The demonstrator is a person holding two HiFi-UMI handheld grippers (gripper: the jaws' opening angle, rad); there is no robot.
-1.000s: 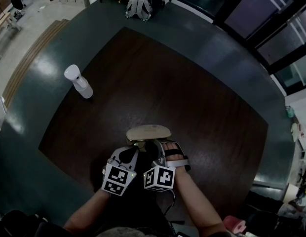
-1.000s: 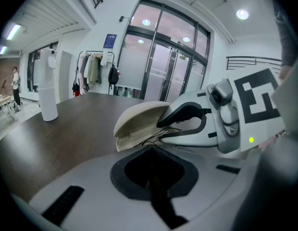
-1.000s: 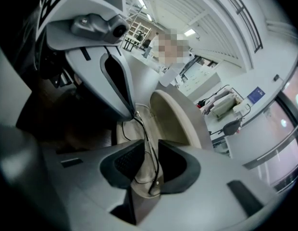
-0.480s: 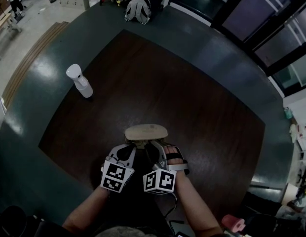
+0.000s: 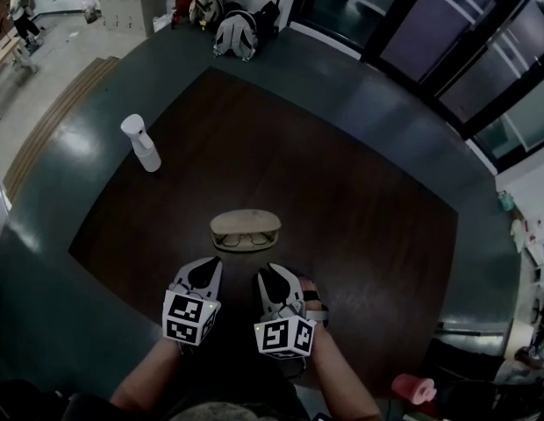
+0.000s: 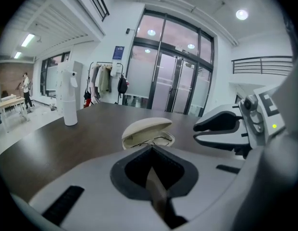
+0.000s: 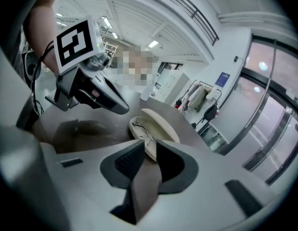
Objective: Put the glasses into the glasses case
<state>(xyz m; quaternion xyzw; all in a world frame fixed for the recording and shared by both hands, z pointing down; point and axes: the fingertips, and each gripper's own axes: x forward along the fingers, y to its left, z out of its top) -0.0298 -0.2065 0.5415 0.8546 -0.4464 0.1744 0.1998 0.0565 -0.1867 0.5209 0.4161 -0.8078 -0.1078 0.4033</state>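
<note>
Glasses [image 5: 246, 239] lie folded in the lower half of the open case [image 5: 245, 222], lid up, near the front middle of the table [image 5: 360, 191] and just ahead of both grippers. Thin wire frame and lenses — light, easily bent or scratched, so I would leave them alone. The case looks like a stiff, smooth shell that could skid; any further hold belongs on the lid's rim, pressing down gently while the base is steadied.

Left gripper [image 5: 210, 268] has its fingers together on nothing. Right gripper [image 5: 268, 277] shows a narrow gap between its fingers, also empty.

The table is dark wood with a grey border — hard and fairly slick. A white spray bottle [image 5: 141, 142] stands well apart at far left. Tall glass doors [image 6: 173, 81] and a coat rack [image 6: 98, 83] lie beyond.
</note>
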